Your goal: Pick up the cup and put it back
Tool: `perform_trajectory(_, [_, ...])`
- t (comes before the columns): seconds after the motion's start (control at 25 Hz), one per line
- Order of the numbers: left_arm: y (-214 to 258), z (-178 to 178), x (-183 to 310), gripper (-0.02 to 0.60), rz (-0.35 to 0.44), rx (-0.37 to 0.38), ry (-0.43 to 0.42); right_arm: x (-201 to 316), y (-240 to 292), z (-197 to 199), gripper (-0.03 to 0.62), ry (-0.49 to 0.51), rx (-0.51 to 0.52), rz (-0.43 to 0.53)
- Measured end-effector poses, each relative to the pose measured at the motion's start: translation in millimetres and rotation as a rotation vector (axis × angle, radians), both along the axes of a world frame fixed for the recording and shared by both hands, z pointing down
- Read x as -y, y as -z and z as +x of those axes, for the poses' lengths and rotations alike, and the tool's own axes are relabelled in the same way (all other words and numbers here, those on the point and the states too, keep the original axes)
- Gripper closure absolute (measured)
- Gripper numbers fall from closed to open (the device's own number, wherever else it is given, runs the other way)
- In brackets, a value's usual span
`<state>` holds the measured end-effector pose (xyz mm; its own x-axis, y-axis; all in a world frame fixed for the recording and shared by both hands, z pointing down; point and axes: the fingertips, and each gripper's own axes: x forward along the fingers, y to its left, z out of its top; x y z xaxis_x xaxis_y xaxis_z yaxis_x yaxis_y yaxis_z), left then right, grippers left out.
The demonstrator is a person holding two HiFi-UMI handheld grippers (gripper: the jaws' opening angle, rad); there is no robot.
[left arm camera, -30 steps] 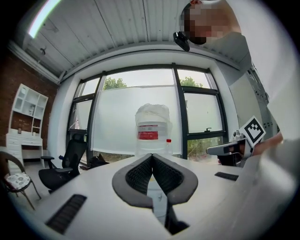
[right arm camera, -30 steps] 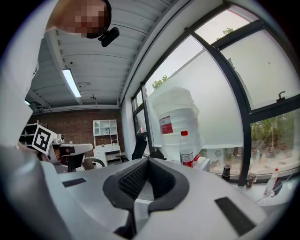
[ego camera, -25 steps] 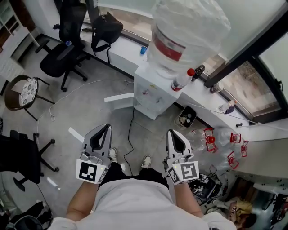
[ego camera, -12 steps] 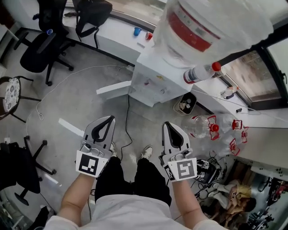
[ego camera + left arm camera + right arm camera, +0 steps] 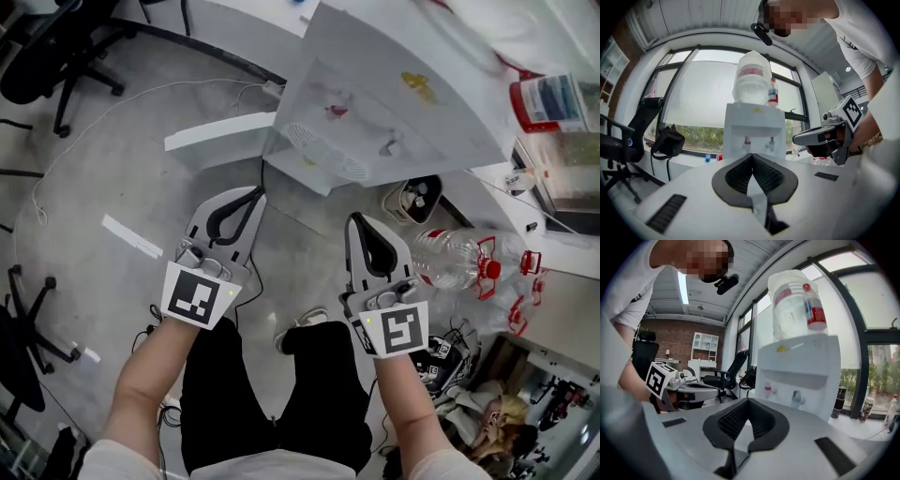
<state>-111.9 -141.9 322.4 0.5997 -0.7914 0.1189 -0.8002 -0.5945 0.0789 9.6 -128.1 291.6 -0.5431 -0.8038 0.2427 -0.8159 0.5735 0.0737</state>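
the left gripper [image 5: 251,193] and the right gripper [image 5: 357,221] are held side by side above the grey floor [image 5: 112,178], both pointing at the front of the white water dispenser [image 5: 375,112]. each one's fingers are pressed together at the tips with nothing between them – both gripper views show the ribbed pads meeting on empty air.

no cup is held. in the left gripper view a small blue cup [image 5: 707,158] and a red cup [image 5: 719,157] stand close together on the white ledge [image 5: 682,163] under the window, at the end just left of the dispenser and well apart from both grippers. further left along that ledge sits a black bag [image 5: 668,140].

a big water bottle [image 5: 752,84] stands upside down on the dispenser's top, and a small bottle with a red label [image 5: 773,93] stands upright by its right edge.

on the floor to the right of the dispenser lie clear empty bottles with red handles [image 5: 450,258], next to a small dark bin [image 5: 417,199]. a black office chair [image 5: 56,66] stands at the far left – apart from everything else.
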Motion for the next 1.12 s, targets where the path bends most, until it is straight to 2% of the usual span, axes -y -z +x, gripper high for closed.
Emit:
perform_trajectory(0.12, [-53,7,11,0.558,0.032,0.038,-0.026,16,-62,3,0.576,0.001,-0.009,0.005])
perform_trajectory(0.36, [-143,15,33,0.558,0.060,0.042,-0.038,35,-171,5,0.576,0.042,-0.033,0.008])
perform_trajectory(0.52, [-185,15,39,0.558,0.073,0.023,-0.041,48,-233,11,0.576,0.100,-0.031,0.009])
perform_trajectory(0.64, [-219,16,39,0.558,0.055,0.061,-0.093,61,-275,18,0.576,0.128,-0.029,0.028])
perform_trajectory(0.92, [-293,34,56,0.558,0.116,0.134,-0.210,70,-332,29,0.576,0.139,-0.087,0.132])
perform_trajectory(1.12, [-355,55,74,0.557,0.060,0.117,-0.252,70,-360,36,0.576,0.128,-0.068,0.132])
